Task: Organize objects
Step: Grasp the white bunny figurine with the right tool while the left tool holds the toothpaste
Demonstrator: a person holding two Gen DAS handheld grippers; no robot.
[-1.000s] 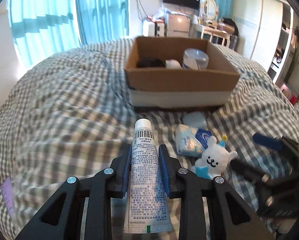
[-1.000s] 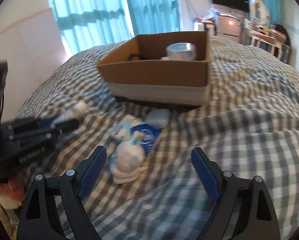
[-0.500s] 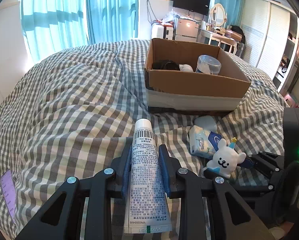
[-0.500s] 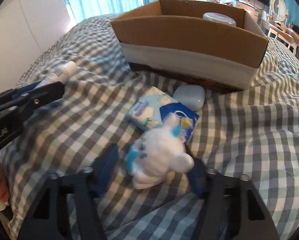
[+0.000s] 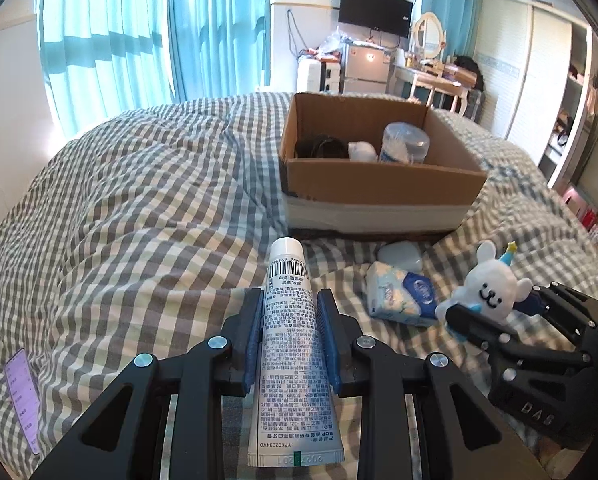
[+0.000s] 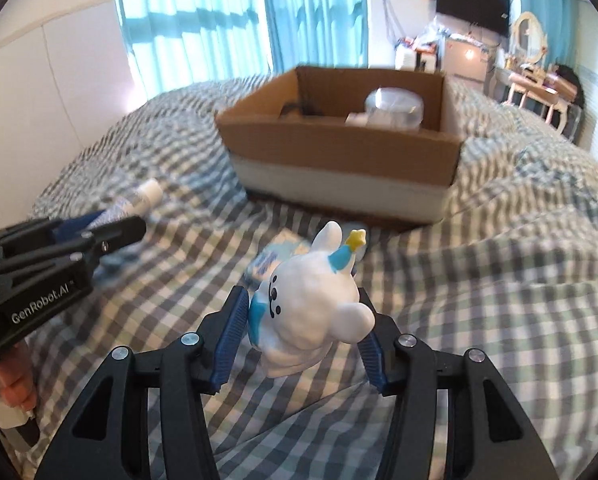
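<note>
The open brown cardboard box (image 5: 379, 176) sits on the grey-and-white checked bed (image 5: 139, 208), beyond both tongs. The right tongs (image 6: 299, 332), which have just been closing, pinch the white plush rabbit toy (image 6: 311, 304). The left tongs (image 5: 291, 340) clamp the white printed toothpaste tube (image 5: 289, 344); only their view shows its barcode.

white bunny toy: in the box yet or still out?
Out. The white bunny toy sits clamped between the right gripper jaws, above the checked bedspread, short of the cardboard box.
</note>
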